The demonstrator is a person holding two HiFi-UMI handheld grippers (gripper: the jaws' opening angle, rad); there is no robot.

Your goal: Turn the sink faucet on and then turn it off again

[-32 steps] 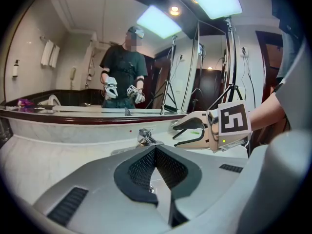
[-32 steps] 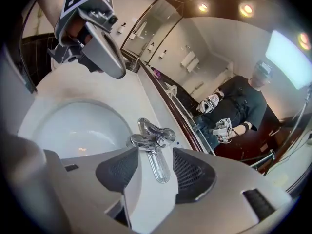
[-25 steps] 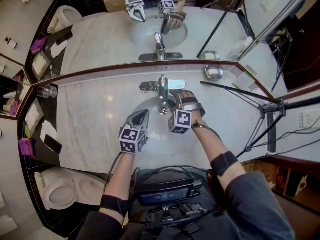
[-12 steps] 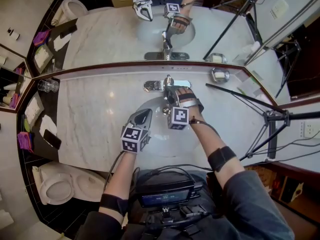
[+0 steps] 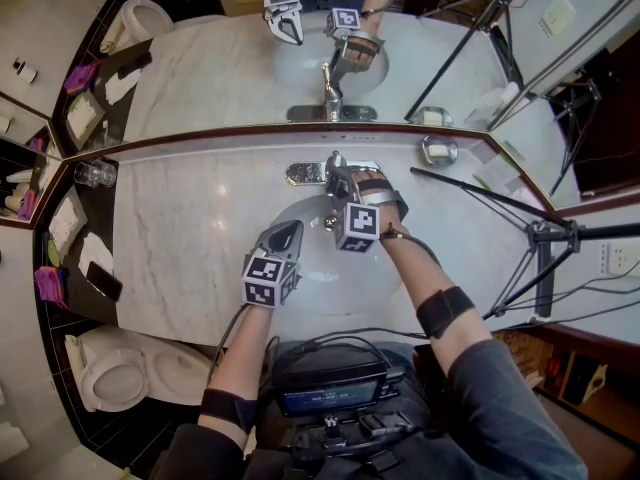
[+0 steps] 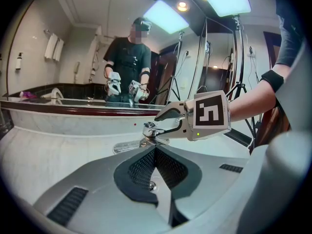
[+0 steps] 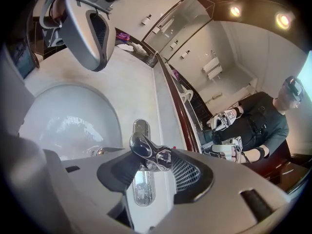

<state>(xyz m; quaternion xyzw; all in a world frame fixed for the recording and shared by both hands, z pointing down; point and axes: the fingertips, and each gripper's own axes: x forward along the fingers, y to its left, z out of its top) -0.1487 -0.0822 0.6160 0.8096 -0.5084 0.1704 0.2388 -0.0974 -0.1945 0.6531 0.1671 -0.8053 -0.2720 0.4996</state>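
The chrome faucet (image 5: 328, 190) stands behind the white basin (image 5: 310, 260). Its lever handle (image 7: 146, 150) lies between the pads of my right gripper (image 5: 345, 180), which reaches in from the right. Those jaws have just been closing a little; they still stand wide, one finger above the lever (image 6: 148, 128) and one below, so I read them as open around it. My left gripper (image 5: 285, 230) hovers over the basin's near left side, shut and empty, its tips (image 6: 155, 150) pointed at the faucet. No water shows at the spout.
A marble counter (image 5: 190, 238) surrounds the basin, with the mirror (image 5: 200, 68) just behind the faucet. A soap dish (image 5: 440, 150) sits at the back right, drinking glasses (image 5: 95, 173) at the far left. A tripod (image 5: 535, 233) stands to the right, a toilet (image 5: 110, 378) lower left.
My right gripper has slid up and left over the basin until its jaws straddle the faucet lever. The left gripper has stayed where it was.
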